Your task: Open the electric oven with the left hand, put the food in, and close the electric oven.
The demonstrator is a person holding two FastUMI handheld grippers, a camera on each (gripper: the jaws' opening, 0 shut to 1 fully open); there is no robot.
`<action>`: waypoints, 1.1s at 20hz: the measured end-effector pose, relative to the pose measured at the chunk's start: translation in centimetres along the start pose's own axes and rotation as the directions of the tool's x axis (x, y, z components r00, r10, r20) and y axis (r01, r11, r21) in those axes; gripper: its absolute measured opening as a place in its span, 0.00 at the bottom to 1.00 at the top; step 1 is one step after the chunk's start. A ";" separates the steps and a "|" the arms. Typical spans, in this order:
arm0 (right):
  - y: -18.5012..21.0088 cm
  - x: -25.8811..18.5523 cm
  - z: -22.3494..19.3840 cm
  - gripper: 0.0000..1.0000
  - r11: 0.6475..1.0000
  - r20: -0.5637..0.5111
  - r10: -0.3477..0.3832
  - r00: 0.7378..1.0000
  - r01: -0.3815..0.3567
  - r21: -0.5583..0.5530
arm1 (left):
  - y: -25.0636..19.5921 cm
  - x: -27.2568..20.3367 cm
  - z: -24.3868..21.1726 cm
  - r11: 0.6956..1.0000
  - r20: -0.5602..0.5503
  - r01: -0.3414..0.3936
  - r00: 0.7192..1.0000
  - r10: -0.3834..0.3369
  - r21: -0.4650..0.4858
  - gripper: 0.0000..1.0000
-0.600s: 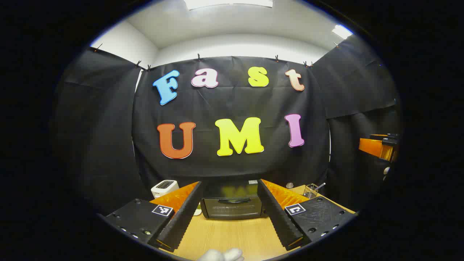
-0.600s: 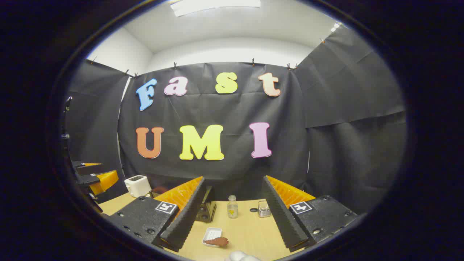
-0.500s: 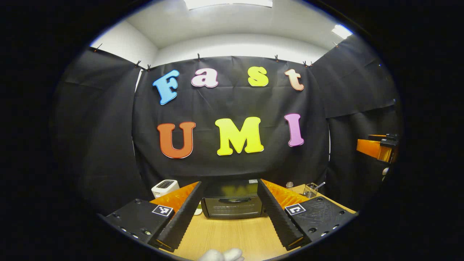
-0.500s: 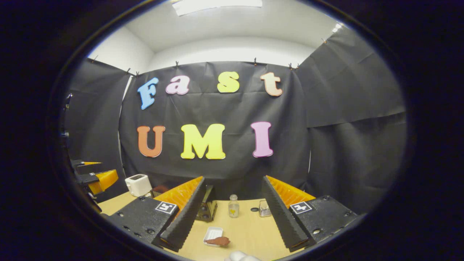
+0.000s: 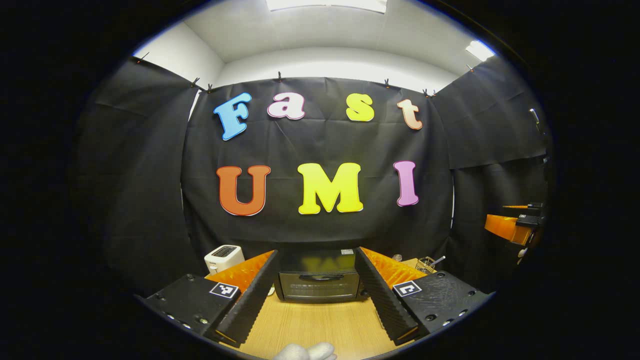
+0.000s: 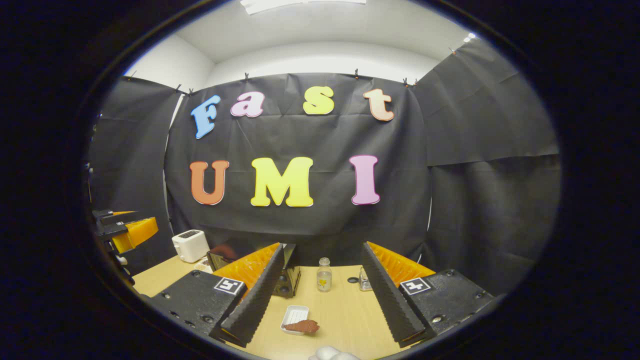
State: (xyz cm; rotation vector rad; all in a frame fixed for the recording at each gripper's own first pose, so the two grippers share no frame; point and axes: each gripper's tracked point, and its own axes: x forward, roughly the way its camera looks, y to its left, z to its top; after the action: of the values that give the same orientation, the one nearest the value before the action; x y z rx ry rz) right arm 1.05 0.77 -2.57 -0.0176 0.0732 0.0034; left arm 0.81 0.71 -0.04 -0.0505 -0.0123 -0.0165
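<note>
In the left gripper view, the left gripper [image 5: 316,290] is held above the wooden table [image 5: 320,330] with its two fingers spread wide apart and nothing between them. The electric oven [image 5: 320,284] is seen straight ahead at 12 o'clock, framed in the gap between the fingers, standing at the far edge of the table against the black cloth wall. Its door is closed and the handle runs across the top of the door. A white toaster [image 5: 223,257] is seen at about 10 o'clock from the oven, near the wall. A wire holder [image 5: 426,264] with a utensil in it is seen at about 2 o'clock, beyond the gripper's right finger. The right gripper is seen far off at 3 o'clock [image 5: 510,227], raised well above the table.

In the right gripper view, the right gripper [image 6: 322,295] is likewise released, its fingers wide apart and empty. The food [image 6: 303,326], a brown piece, is seen lying on a small white tray [image 6: 292,316] on the table, at about 6 o'clock between the fingers, apart from both. A small glass bottle [image 6: 324,275] stands farther back at 12 o'clock, and the oven is partly hidden behind the gripper's left finger [image 6: 290,277]. The toaster is seen at 10 o'clock [image 6: 190,245], the left gripper at 9 o'clock [image 6: 127,232].
</note>
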 end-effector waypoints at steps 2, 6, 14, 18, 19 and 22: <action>-0.2 0.1 -0.1 0.99 1.000 -0.005 -0.004 1.000 0.004 -0.004 | -0.3 0.8 -0.2 1.000 0.008 0.011 1.000 -0.011 -0.003 0.96; -0.8 0.3 -0.1 0.99 1.000 -0.015 -0.015 1.000 0.015 -0.014 | -0.6 3.0 -0.9 1.000 0.004 0.021 1.000 -0.021 -0.006 0.96; -3.0 0.2 -0.4 0.99 0.997 -0.050 -0.071 0.996 0.071 -0.002 | -2.0 10.9 -5.3 0.998 -0.044 0.055 0.997 -0.056 -0.041 0.96; -4.0 -0.3 -1.2 0.99 0.994 -0.083 -0.108 0.991 0.109 0.014 | -1.8 15.5 -8.5 0.997 -0.085 0.055 0.995 -0.059 -0.046 0.96; -4.0 -0.4 -1.5 0.99 0.993 -0.095 -0.112 0.989 0.114 0.016 | -1.5 16.5 -9.7 0.997 -0.108 0.049 0.993 -0.054 -0.054 0.96; -4.2 -0.6 -2.2 0.96 0.991 -0.121 -0.130 0.984 0.132 0.006 | -1.3 19.6 -13.0 0.997 -0.158 0.040 0.986 -0.050 -0.070 0.96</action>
State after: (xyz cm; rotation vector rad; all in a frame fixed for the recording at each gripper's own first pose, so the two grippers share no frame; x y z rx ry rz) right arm 0.33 -3.44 -4.65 -0.0085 0.1926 -0.1299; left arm 20.50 -1.54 -12.68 -0.1154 0.1476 -0.0662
